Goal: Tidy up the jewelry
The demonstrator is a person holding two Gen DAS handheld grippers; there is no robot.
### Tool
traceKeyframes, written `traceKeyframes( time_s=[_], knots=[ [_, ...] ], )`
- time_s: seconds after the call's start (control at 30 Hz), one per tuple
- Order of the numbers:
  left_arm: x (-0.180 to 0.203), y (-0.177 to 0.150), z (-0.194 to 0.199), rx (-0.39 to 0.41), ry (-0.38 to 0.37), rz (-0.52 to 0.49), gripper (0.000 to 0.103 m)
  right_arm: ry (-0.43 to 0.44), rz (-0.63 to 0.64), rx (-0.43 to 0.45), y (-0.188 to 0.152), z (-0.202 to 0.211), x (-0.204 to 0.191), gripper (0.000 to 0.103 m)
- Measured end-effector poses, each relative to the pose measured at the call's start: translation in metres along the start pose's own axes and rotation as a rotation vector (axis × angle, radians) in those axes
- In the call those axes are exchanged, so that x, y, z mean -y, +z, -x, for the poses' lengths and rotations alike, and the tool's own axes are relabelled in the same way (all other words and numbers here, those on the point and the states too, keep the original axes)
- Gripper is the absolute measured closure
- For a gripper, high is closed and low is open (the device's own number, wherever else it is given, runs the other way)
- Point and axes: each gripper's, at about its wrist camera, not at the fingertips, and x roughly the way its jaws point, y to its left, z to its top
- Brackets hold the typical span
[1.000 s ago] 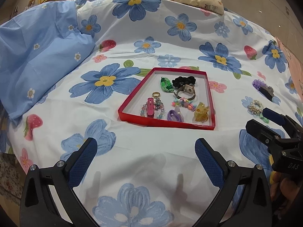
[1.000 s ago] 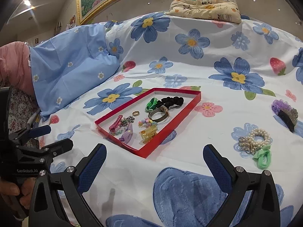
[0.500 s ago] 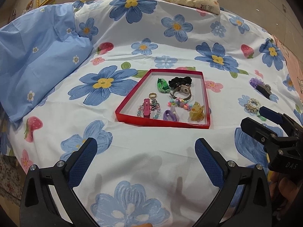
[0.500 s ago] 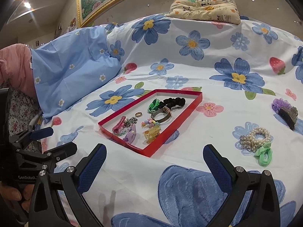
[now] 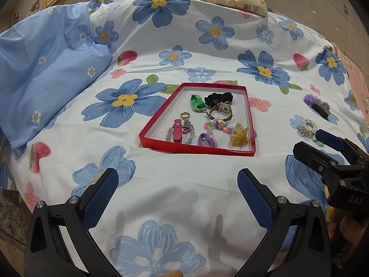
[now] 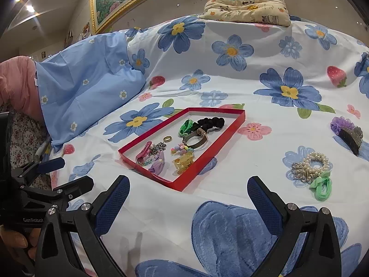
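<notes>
A shallow red tray lies on the flowered bedsheet and holds several pieces: a black scrunchie, a watch, a gold ring, a yellow claw clip. Outside it to the right lie a pearl bracelet, a green hair tie and a purple-and-black hair clip. My left gripper is open and empty, short of the tray. My right gripper is open and empty, near the tray's front corner.
A light blue pillow lies at the left. A folded panda-print cushion sits at the far edge of the bed. The other gripper shows at the right edge of the left wrist view.
Both grippers have drawn back and up a little, so the tray looks slightly farther away. Nothing was taken hold of.
</notes>
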Motion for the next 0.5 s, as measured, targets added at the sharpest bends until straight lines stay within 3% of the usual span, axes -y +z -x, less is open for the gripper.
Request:
traceKeyframes(
  time_s=[0.5],
  knots=[
    [0.0001,-0.0004,-0.0015,-0.002,-0.001,0.000,0.000,0.001,0.003,0.000,0.0016,0.0016,-0.0048,0.000]
  ],
)
